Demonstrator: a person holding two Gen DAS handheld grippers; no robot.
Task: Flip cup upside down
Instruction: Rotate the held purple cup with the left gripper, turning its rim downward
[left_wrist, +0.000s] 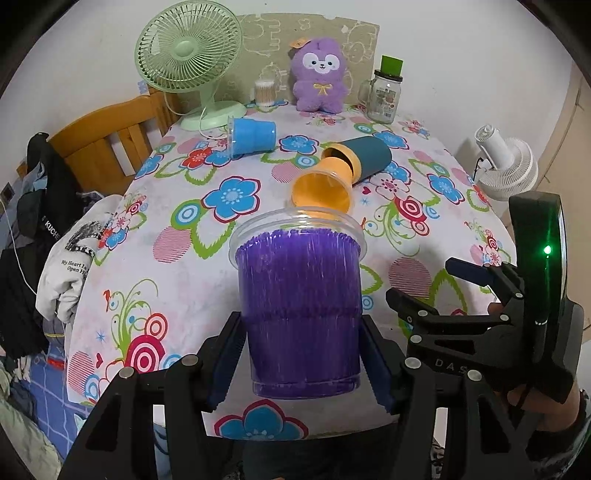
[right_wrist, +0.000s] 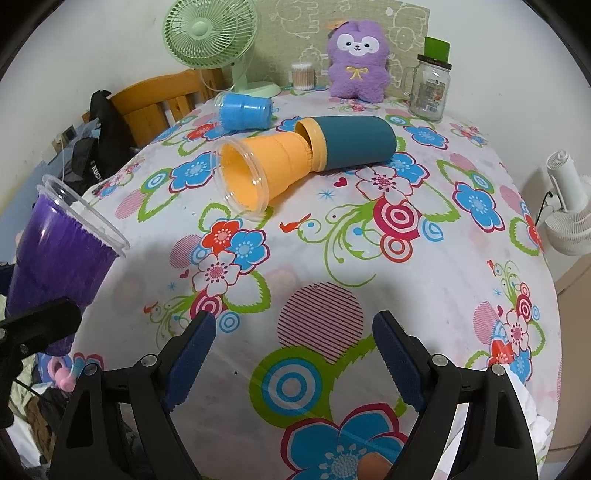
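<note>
My left gripper (left_wrist: 301, 354) is shut on a purple cup (left_wrist: 299, 314) with a clear plastic rim, held above the near edge of the table, mouth pointing away from me and slightly up. The same cup (right_wrist: 55, 251) shows at the far left of the right wrist view, tilted. My right gripper (right_wrist: 293, 354) is open and empty above the flowered tablecloth (right_wrist: 369, 258); it also appears at the right of the left wrist view (left_wrist: 421, 284). An orange cup (right_wrist: 258, 170), a teal tumbler (right_wrist: 351, 142) and a blue cup (right_wrist: 243, 110) lie on their sides farther back.
A green desk fan (left_wrist: 190, 51), a purple plush toy (left_wrist: 319, 77), a glass jar with a green lid (left_wrist: 384, 94) and a cotton-swab box (left_wrist: 265, 92) stand along the back. A wooden chair (left_wrist: 107, 140) with clothes is at left, a white fan (left_wrist: 508, 162) at right.
</note>
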